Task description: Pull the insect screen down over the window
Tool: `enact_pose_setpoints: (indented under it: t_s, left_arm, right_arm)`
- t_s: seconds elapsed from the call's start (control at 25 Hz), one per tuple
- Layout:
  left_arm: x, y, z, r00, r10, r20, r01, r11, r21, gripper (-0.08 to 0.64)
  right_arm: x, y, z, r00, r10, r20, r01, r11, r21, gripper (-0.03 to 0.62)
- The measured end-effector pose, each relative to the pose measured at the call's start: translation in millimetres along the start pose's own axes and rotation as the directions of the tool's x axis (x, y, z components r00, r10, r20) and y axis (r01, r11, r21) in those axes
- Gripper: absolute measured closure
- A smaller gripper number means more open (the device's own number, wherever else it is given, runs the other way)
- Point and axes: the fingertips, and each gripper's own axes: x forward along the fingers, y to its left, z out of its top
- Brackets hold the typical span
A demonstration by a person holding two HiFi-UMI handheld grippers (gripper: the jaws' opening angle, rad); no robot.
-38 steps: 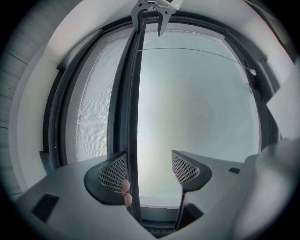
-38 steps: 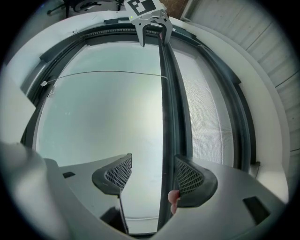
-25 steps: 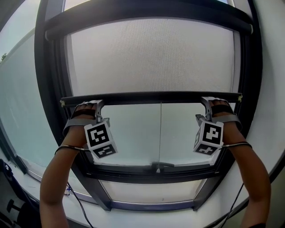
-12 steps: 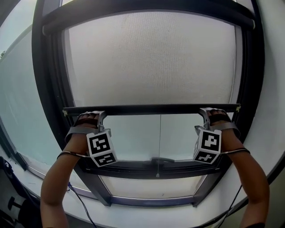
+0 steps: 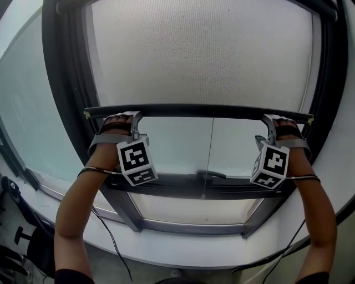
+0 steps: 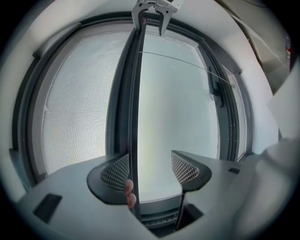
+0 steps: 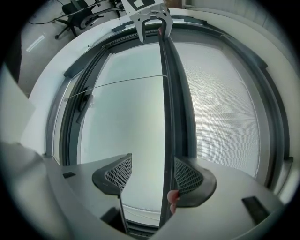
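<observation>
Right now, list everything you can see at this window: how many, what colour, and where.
Insect screen: one, grey mesh, over the window's upper part.
Pull bar: one, black, along the screen's lower edge.
Window frame: one, black, around the glass.
Glass: pale, uncovered below the bar.
Cord: one, thin, hanging from the bar's middle.
Handle: one, dark, on the lower frame.
Sill: one, white, below the frame.
Office chair: one, black, on the floor.
Left gripper: grey, jaws apart astride the bar.
Right gripper: grey, the same.
</observation>
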Motion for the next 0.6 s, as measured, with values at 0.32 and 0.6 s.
enact_pose_setpoints:
  t_s: [0.32,0.6]
  left_arm:
    - [4,-43,-1,0.999,-0.039,0.024,0.039,0.999,-0.017,0.276]
    - [8,-62,2,0.998,0.030,0.060,-0.025,0.997,-0.071,0.276]
  right_arm:
    - [4,41,5,1.000,0.011,0.010,-0.011,1.000,0.022,0.327]
    - [7,62,9,1.000,-0.019,0.012,0.018,0.996,0.084,0.327]
